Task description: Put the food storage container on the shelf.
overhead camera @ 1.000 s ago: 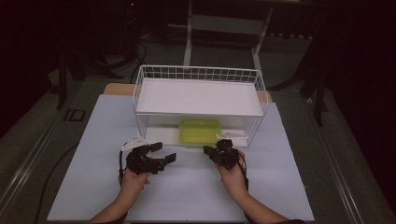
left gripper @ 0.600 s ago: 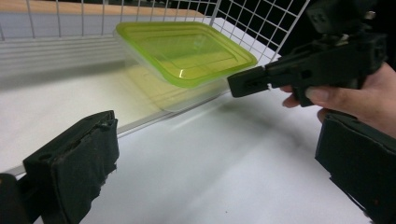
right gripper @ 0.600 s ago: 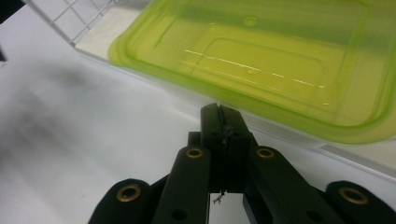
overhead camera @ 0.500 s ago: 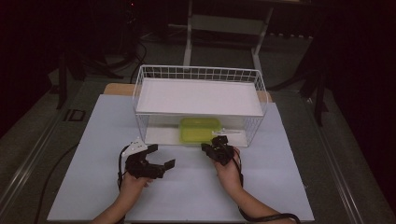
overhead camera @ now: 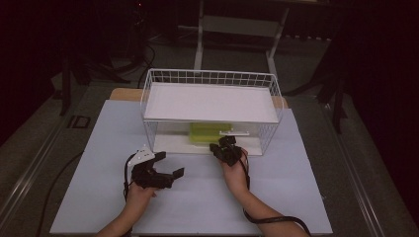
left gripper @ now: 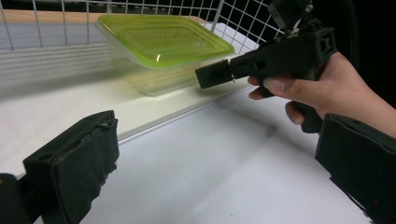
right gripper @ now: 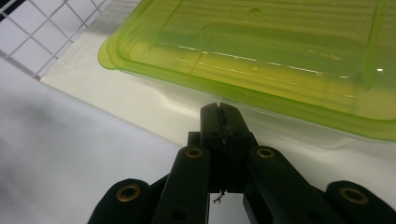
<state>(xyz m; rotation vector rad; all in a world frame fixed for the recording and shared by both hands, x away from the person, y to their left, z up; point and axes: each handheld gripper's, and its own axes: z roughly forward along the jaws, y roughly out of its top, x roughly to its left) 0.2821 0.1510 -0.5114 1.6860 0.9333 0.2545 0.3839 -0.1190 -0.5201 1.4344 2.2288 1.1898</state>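
The right gripper, jaws pressed together on nothing, points at the green-lidded container on the wire rack's lower shelf, seemingly just short of touching. The left gripper hovers spread wide over the table.

— Any writing you can make out near the wire basket?

— None. The green-lidded container inside it has a plain lid with moulded ridges only, no readable label.

— And in front of the basket, on the grippers?

— The left gripper and right gripper are bare black; no brand or number legible.
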